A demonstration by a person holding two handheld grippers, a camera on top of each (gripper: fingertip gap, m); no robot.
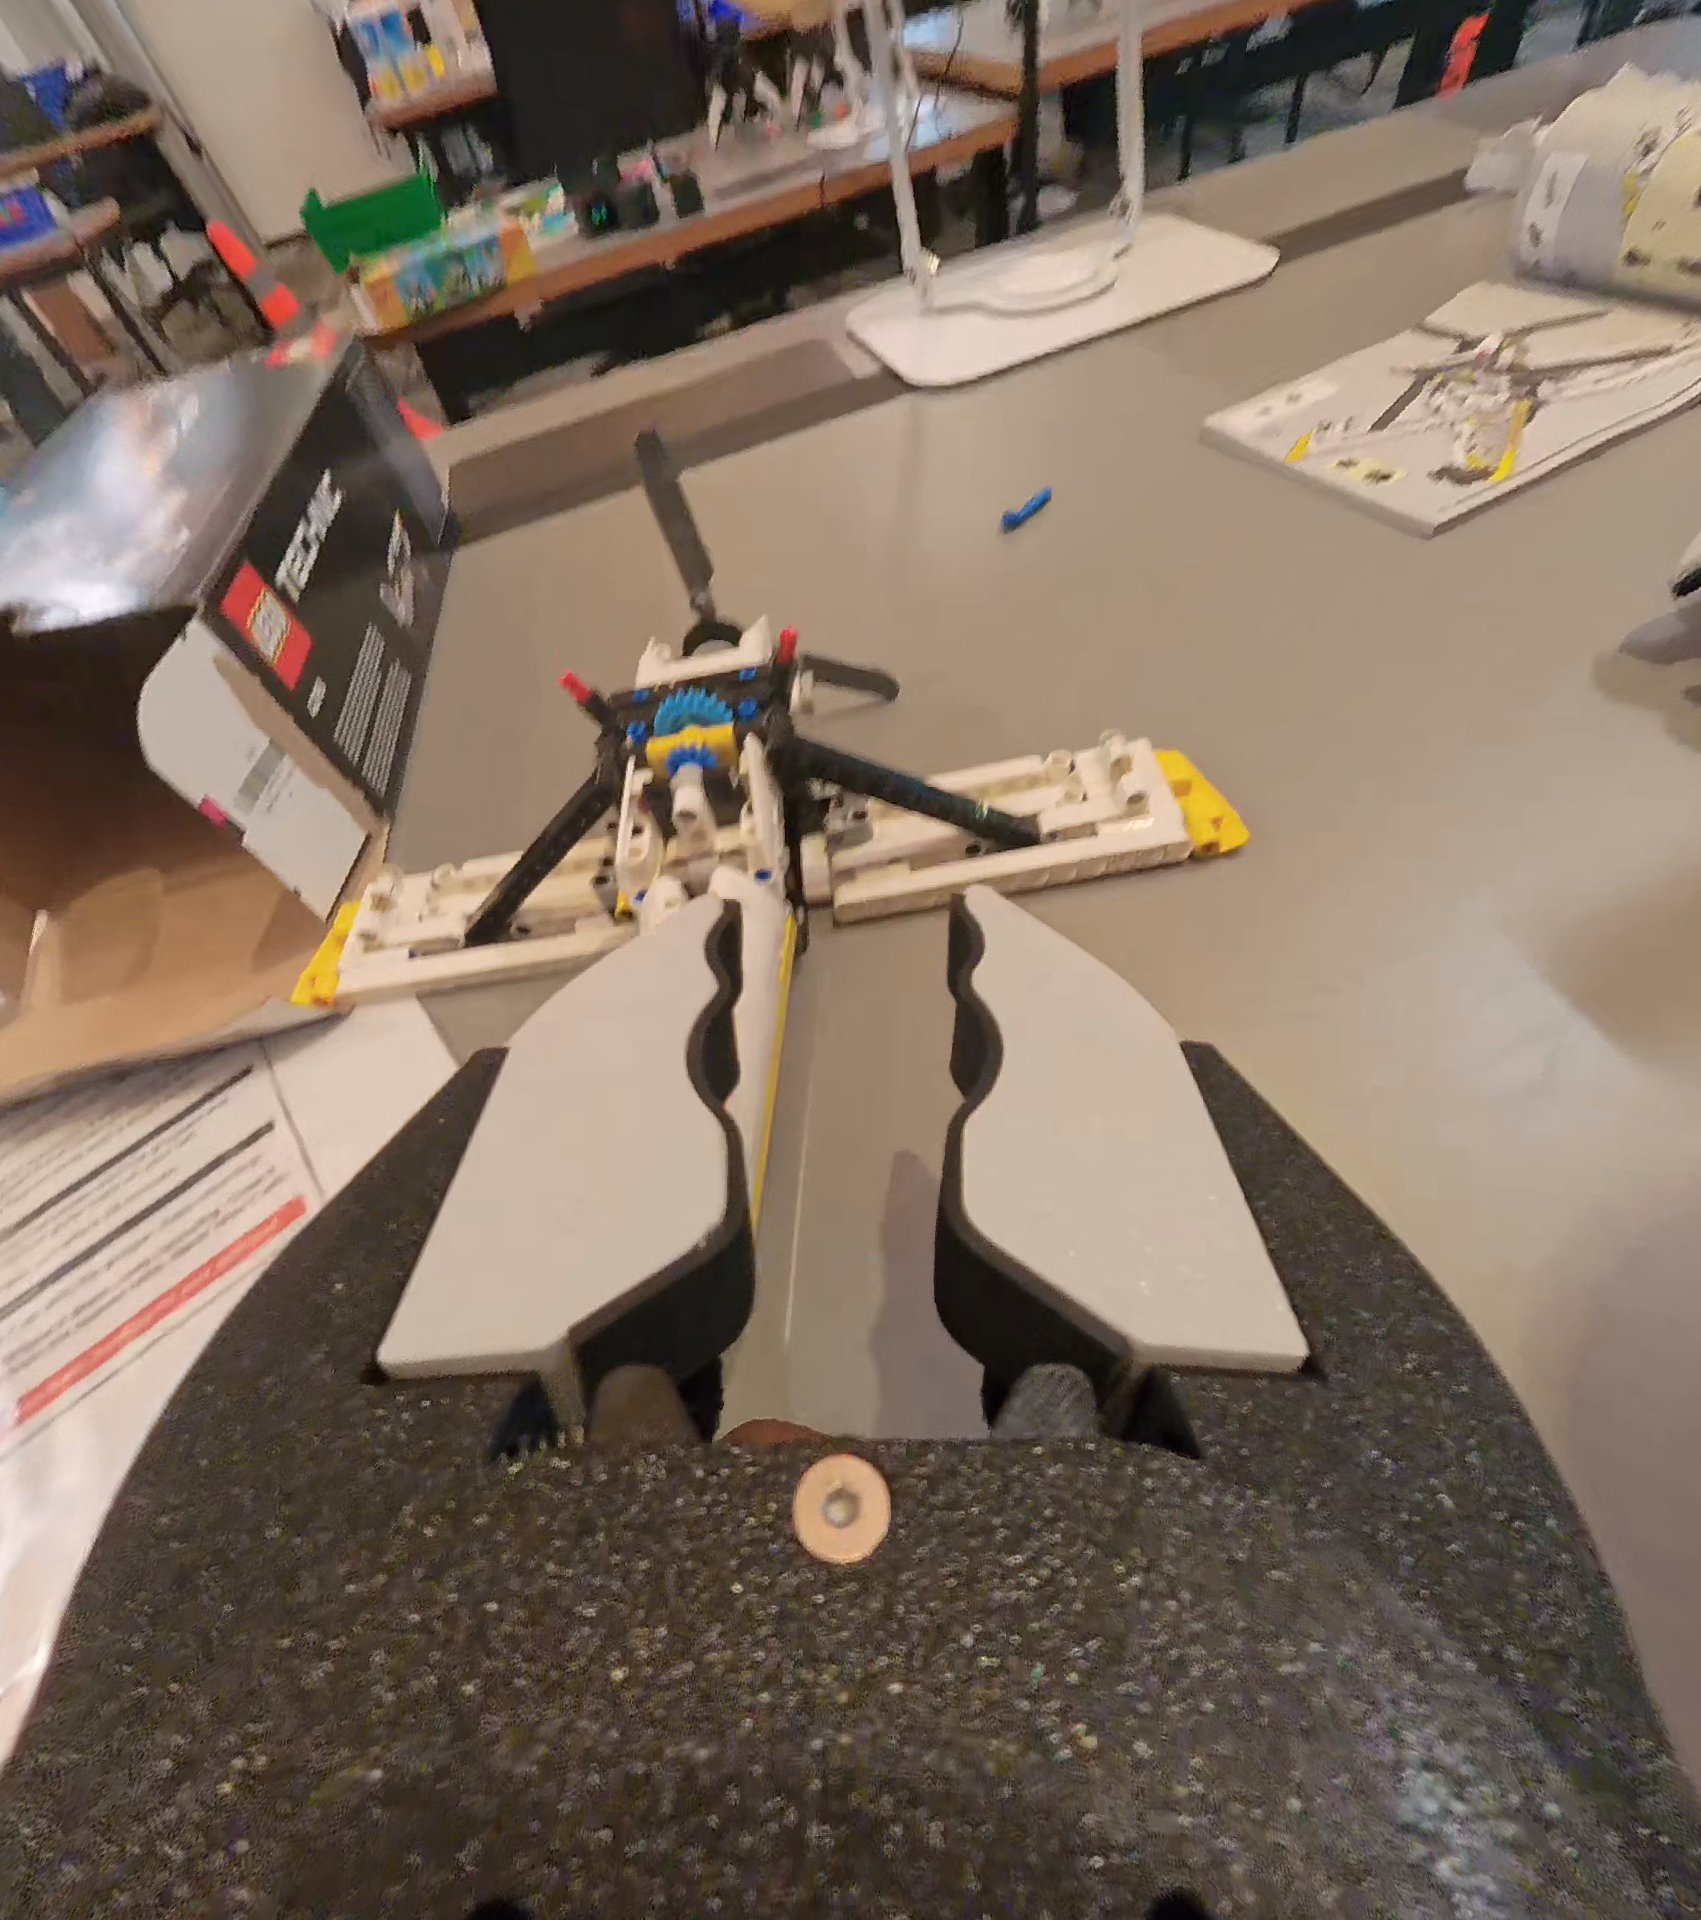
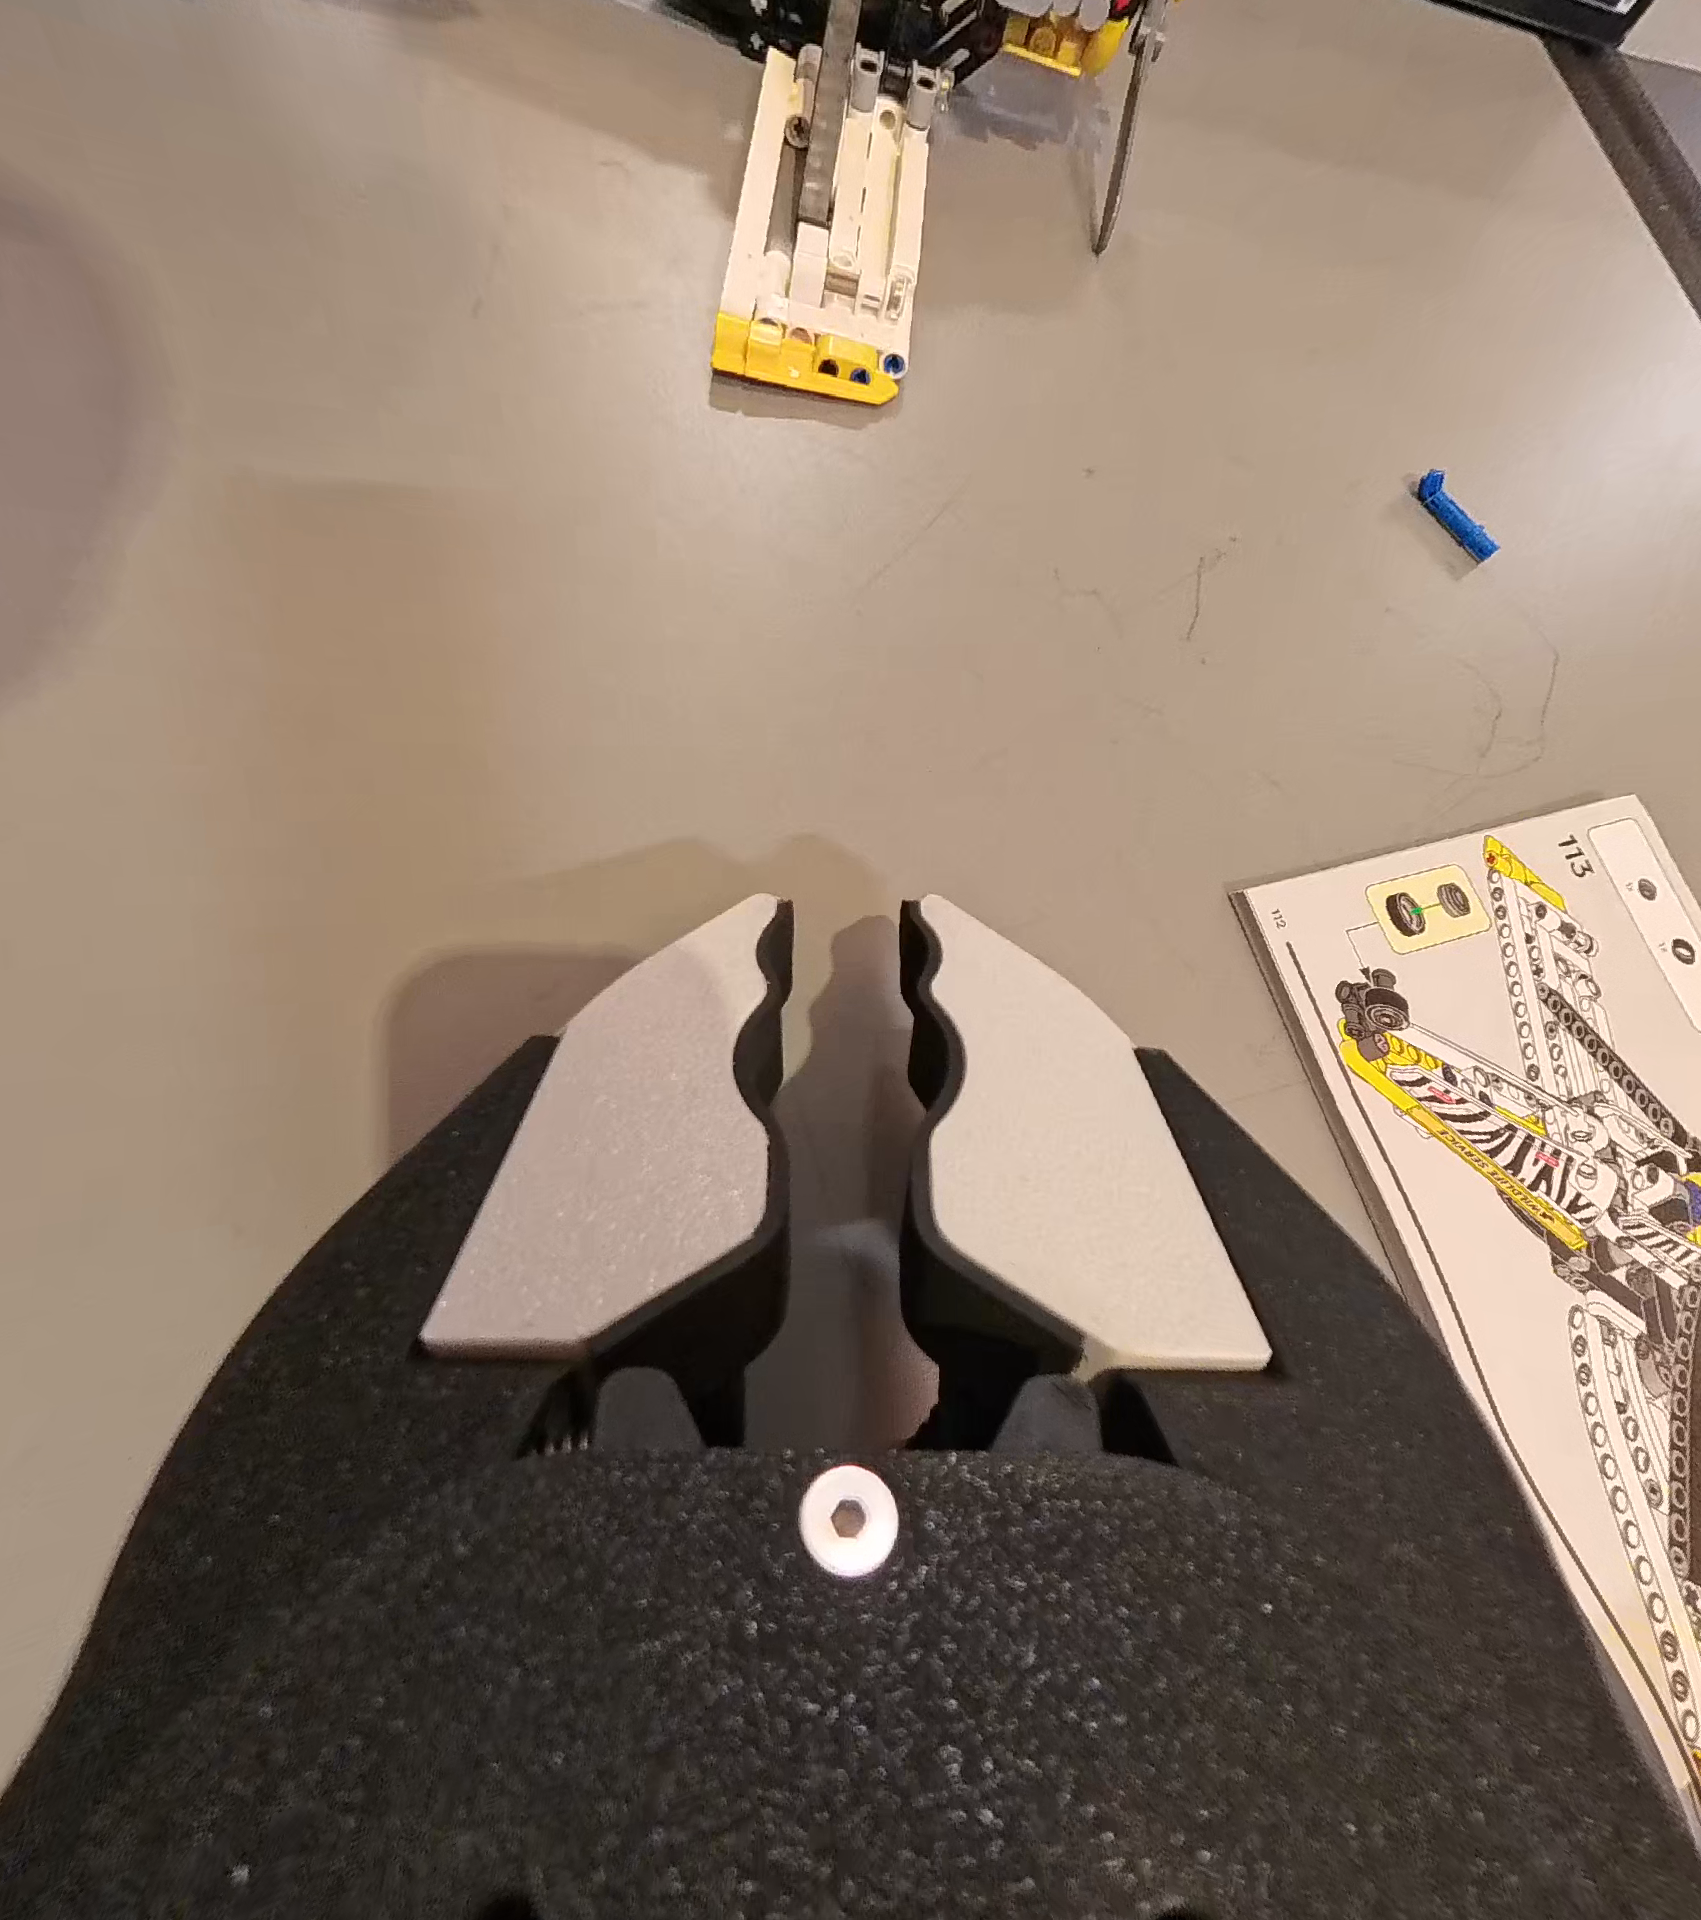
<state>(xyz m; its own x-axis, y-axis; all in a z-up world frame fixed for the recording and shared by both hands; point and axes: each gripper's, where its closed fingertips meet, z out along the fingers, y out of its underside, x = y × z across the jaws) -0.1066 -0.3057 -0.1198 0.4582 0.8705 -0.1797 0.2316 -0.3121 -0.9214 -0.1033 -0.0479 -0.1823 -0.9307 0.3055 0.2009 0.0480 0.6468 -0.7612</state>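
At the far left of the left wrist view we see an open cardboard box [image 1: 150, 665] lying on its side on the grey surface [image 1: 1241, 935], with printed sheets [image 1: 46, 1247] spread in front of it, near us. Just right of the box sits a white, black and yellow brick-built model [image 1: 711, 769], with blue gears at its middle and long white beams with yellow ends reaching left and right. The left gripper [image 1: 841, 920] stands with its fingers apart; a long white and yellow part of the model [image 1: 758, 997] runs between them, lying against the left finger's pad [image 1: 721, 977], while a clear gap separates it from the right finger. Farther right lies a small blue pin [image 1: 1026, 507], then a white lamp base [image 1: 1064, 296], and an open instruction booklet [image 1: 1490, 390] at the far right.

In the right wrist view, the model's yellow-tipped beam [image 2: 815, 260] lies far ahead and well apart from the right gripper [image 2: 846, 909]. This gripper hovers over bare surface, its fingers narrowly parted with nothing between them. To the right we see the blue pin [image 2: 1457, 516] and, nearer, the booklet [image 2: 1604, 1195].
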